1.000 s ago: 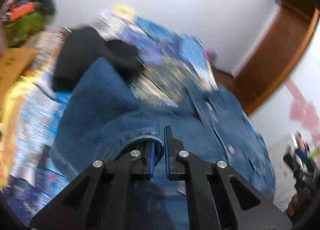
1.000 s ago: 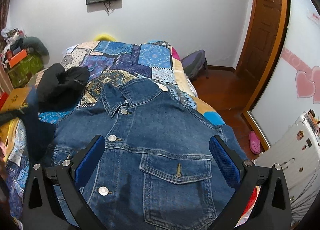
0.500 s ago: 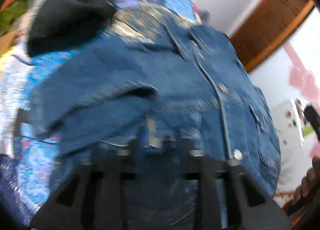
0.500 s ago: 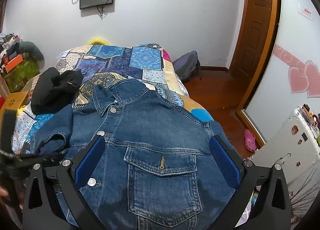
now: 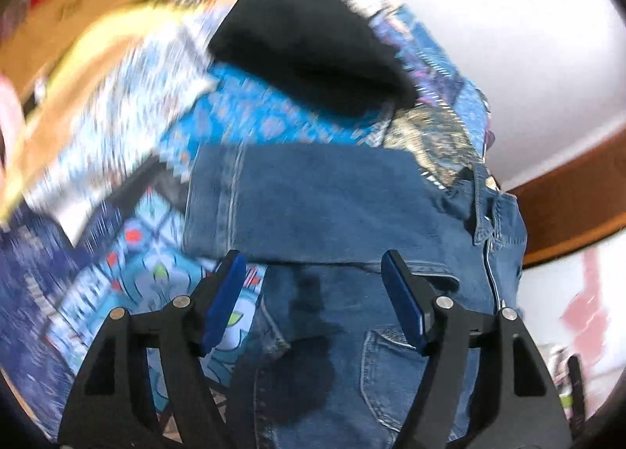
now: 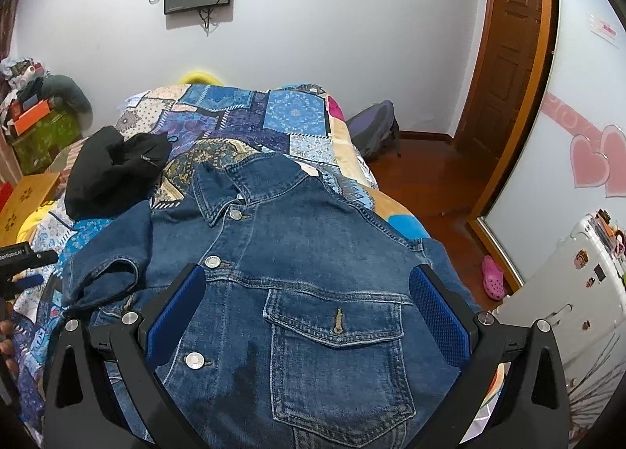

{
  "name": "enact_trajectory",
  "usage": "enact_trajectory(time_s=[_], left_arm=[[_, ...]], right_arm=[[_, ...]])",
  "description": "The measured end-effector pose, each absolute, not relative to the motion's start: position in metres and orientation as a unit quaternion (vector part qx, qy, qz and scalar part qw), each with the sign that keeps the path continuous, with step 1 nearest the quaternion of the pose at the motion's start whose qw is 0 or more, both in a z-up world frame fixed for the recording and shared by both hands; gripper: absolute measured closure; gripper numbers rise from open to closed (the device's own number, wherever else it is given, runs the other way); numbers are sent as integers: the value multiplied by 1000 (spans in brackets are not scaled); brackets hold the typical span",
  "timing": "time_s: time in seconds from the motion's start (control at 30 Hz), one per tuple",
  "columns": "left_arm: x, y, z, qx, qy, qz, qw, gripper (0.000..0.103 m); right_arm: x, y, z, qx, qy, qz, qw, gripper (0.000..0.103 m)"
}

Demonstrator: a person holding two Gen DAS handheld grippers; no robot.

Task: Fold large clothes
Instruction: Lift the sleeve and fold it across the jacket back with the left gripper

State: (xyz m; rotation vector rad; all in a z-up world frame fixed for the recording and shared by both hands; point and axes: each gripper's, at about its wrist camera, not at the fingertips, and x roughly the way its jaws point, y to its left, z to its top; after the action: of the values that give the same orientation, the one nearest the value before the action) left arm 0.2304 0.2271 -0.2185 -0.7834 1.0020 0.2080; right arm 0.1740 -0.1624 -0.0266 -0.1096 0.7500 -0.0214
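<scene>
A blue denim jacket (image 6: 313, 273) lies front up on the patchwork bed, buttoned, collar toward the far wall. Its left sleeve (image 6: 113, 253) is folded in across the jacket's left side, the cuff bunched near the hem. In the left wrist view the folded sleeve (image 5: 313, 202) lies flat just beyond my left gripper (image 5: 313, 304), which is open and empty above it. My right gripper (image 6: 309, 316) is open and empty, hovering over the chest pocket (image 6: 336, 331). The left gripper also shows at the left edge of the right wrist view (image 6: 21, 265).
A black garment (image 6: 113, 171) is heaped on the bed's left side, beyond the jacket. The patchwork quilt (image 6: 254, 116) covers the bed. A cardboard box (image 6: 23, 198) stands left of the bed. A backpack (image 6: 371, 128), a door (image 6: 504, 58) and a white suitcase (image 6: 567, 292) are on the right.
My left gripper carried the sleeve inward over the jacket, opened and let it go, then drew back to the left. My right gripper stayed open over the jacket front.
</scene>
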Motion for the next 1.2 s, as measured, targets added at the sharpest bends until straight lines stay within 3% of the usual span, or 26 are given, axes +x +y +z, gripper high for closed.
enact_trajectory(time_s=[0.23, 0.5, 0.57, 0.6, 0.63, 0.77, 1.2], left_arm=[[236, 250, -289, -551, 498, 25, 669, 32], [261, 264, -301, -555, 487, 92, 668, 32], [270, 265, -303, -538, 488, 106, 679, 43], [273, 264, -303, -528, 486, 111, 687, 55], [277, 263, -300, -508, 484, 116, 703, 73], [288, 247, -271, -403, 476, 152, 767, 99], [303, 118, -63, -182, 303, 20, 935, 101]], right_arm=[[182, -160, -34, -56, 380, -13, 923, 0], [187, -165, -40, -66, 388, -20, 919, 0], [189, -168, -42, -61, 393, -21, 917, 0], [189, -169, -43, -59, 395, -21, 917, 0], [190, -171, -43, -58, 396, -22, 916, 0], [189, -177, -43, -59, 395, -26, 916, 0], [191, -209, -28, -67, 354, -56, 931, 0]])
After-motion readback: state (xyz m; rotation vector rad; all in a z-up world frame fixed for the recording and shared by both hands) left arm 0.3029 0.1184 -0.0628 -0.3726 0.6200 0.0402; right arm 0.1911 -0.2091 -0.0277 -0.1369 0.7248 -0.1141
